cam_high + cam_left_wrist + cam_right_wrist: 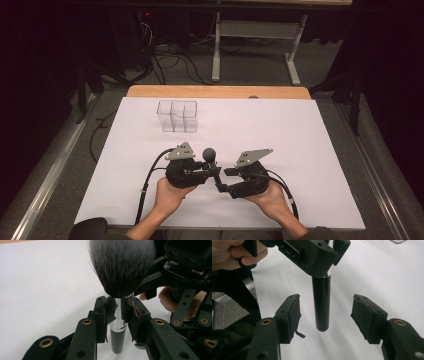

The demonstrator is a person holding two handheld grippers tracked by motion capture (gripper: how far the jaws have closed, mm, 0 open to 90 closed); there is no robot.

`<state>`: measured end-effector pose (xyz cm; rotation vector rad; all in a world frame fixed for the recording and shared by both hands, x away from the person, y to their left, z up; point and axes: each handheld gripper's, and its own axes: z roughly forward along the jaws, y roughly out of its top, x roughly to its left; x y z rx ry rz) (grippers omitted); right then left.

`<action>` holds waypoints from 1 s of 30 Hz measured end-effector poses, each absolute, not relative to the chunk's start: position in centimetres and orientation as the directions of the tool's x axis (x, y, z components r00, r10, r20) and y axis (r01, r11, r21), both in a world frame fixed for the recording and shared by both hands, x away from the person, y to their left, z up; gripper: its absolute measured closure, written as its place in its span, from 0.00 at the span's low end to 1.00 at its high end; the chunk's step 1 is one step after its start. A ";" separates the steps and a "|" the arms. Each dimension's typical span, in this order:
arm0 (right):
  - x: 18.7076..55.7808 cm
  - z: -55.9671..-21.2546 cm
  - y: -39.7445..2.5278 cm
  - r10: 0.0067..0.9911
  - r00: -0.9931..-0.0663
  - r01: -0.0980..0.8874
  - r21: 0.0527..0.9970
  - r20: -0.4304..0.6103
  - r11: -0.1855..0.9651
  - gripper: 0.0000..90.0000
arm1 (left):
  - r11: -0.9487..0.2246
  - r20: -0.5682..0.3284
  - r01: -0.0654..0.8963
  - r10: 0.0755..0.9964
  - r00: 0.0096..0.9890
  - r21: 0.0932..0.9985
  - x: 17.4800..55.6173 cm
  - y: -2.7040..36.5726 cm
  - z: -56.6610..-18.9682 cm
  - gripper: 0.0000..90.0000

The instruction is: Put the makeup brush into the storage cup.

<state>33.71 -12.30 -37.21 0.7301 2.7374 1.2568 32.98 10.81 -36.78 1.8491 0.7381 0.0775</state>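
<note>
Gripping: left gripper point(119, 315) has its jaws closed on the silver collar of the makeup brush point(120, 277), just under the bristle head.
Brush attitude: upright in the left gripper view, with grey-tipped dark bristles on top and the black handle point(321, 302) hanging below the jaws, its end clear of the table.
Brush location: in the high view the brush point(209, 155) sits between the two grippers, near the front middle of the table point(300, 150).
Right gripper point(325, 315): jaws spread wide with nothing held; the black handle hangs midway between the two pads and touches neither.
Hands: left hand point(170, 196) under the left gripper point(217, 172), right hand point(272, 197) under the right gripper point(227, 172), both near the table's front edge.
Surface: white sheet over the tabletop; a few small droplets point(305, 345) lie below the handle end.
Other item: clear plastic organizer point(177, 116) with compartments, standing well apart, toward the far left of the sheet.
</note>
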 end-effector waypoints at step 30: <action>34.1 -35.5 -17.8 0.570 -0.815 0.403 0.805 0.100 0.435 0.44 | -0.233 -0.285 0.456 0.522 0.804 0.859 32.9 11.1 -36.5 0.78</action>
